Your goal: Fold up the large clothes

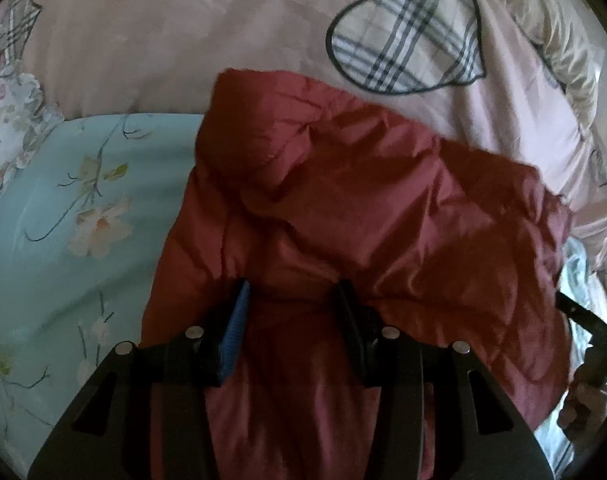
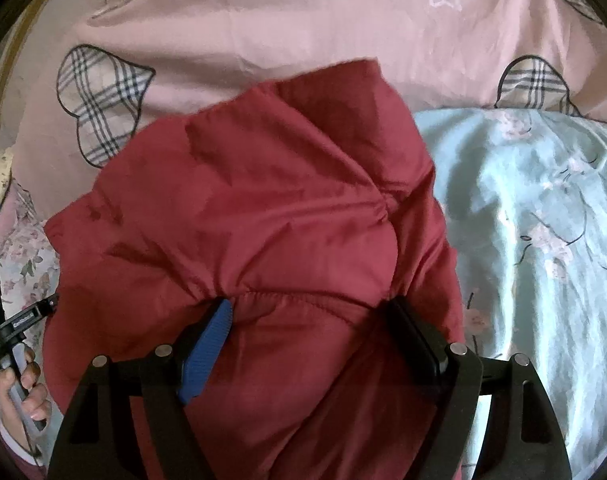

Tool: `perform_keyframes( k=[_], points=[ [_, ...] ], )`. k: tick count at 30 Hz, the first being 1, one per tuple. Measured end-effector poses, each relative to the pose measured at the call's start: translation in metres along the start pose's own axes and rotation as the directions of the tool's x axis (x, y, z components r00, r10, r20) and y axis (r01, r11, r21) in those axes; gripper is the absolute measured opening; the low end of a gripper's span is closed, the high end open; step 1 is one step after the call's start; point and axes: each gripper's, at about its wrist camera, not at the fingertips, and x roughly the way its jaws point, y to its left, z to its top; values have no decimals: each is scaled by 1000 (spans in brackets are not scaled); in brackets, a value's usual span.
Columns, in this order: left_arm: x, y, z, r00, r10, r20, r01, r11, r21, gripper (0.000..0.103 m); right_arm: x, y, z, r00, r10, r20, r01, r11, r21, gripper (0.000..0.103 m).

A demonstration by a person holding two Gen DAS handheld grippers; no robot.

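**Both grippers clamped on the red jacket, mid-fold**

Nearest each lens, black gripper fingers bite into a bunched ridge of the red padded jacket (image 1: 343, 208). Left gripper (image 1: 291, 300): jaws fairly close together, padding pinched between the blue pad and the black one. Right gripper (image 2: 315, 312): jaws wide apart, yet a thick roll of the same jacket fills the gap and presses on both pads, so it reads as a grip on bulk.

Location: jacket lies on a bed, half on the light blue floral sheet (image 1: 83, 200), half on the pink quilt (image 1: 143, 40) with plaid heart patches.

Step in hand, as judged: both near-edge holds are taken and a fold away from the person is being made or about to begin. Next move calls for carrying both holds together toward the far edge, level with each other, then releasing without dragging the padding back.

View differences:
- Left wrist view shows the person's right hand (image 1: 583, 404) at the frame edge
- Right wrist view shows the left hand (image 2: 23, 392) around its handle, a star print, and the jacket's far rounded end
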Motion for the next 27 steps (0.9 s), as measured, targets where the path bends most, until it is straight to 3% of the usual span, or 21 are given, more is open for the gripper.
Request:
perform_keyframes(
  k=[6,13,23,27],
  points=[
    [-32,16,-9,999,-38,29,39,998,-50,47,-33,-8,-3,999,39,35,-39,999,13,82],
    [-46,48,-12,997,-46,56,52,991,-123,68,-60,-35,-11,998,56,41,-58,997,55,82],
    [-33,88,-25,995,-100,18,101,965,-242,72,-51,-69,-22,998,69,-6,-67,984,166,83],
    [-26,95,-29,986,-166,15,164,950,-267,73,-49,-80,-29,995,102,-11,-97,973,208,83]
  ],
)
